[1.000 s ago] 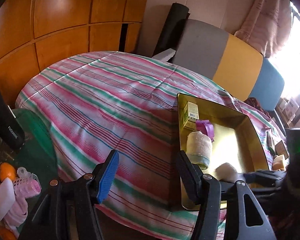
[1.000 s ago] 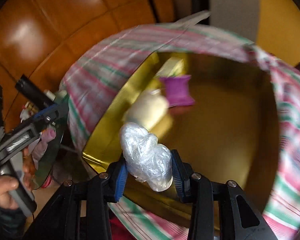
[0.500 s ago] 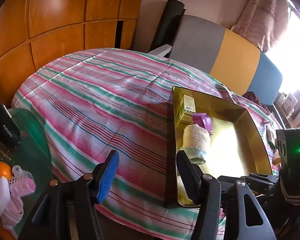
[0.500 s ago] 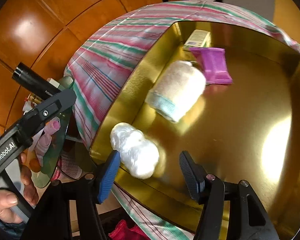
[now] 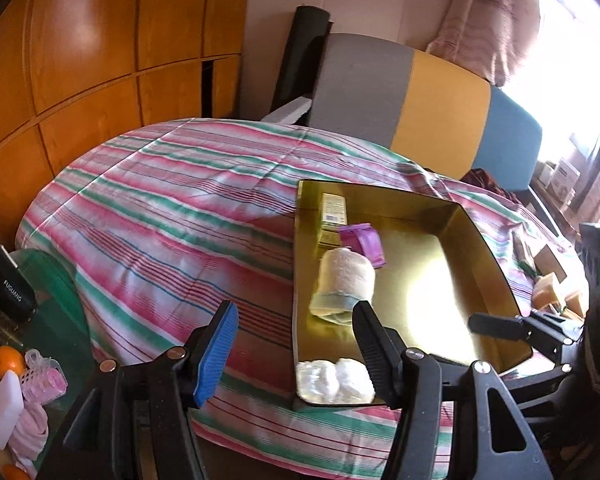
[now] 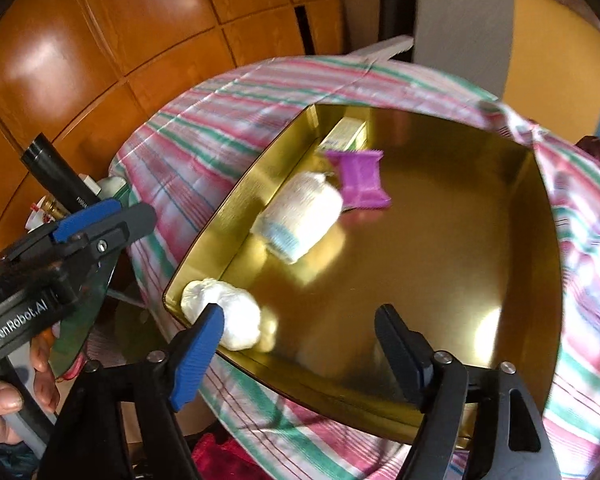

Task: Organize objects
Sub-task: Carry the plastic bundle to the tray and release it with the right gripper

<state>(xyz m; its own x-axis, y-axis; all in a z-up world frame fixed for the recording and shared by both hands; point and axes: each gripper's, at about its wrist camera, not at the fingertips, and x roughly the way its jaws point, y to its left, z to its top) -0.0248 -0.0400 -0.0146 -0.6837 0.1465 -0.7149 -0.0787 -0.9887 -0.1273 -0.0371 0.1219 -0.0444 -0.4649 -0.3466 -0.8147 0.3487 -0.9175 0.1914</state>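
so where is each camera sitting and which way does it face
Left wrist: on the left gripper, looking down across the striped bedspread at the gold tray; its open fingers show, with the right gripper at right.
Right wrist: on the right gripper, jaws opening with nothing between them, over the tray; the left gripper and a hand show at left.
Shared: tray, rolled towel, plastic bundle, purple item.

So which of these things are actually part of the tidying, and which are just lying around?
Part of the job:
- gold tray
- white plastic bundle, lying in the tray's near corner
- rolled towel
- purple packet
- small box
- right gripper, jaws opening, nothing between them

Just lying about:
- striped bedspread
- orange
- pink hair rollers
- grey, yellow and blue headboard
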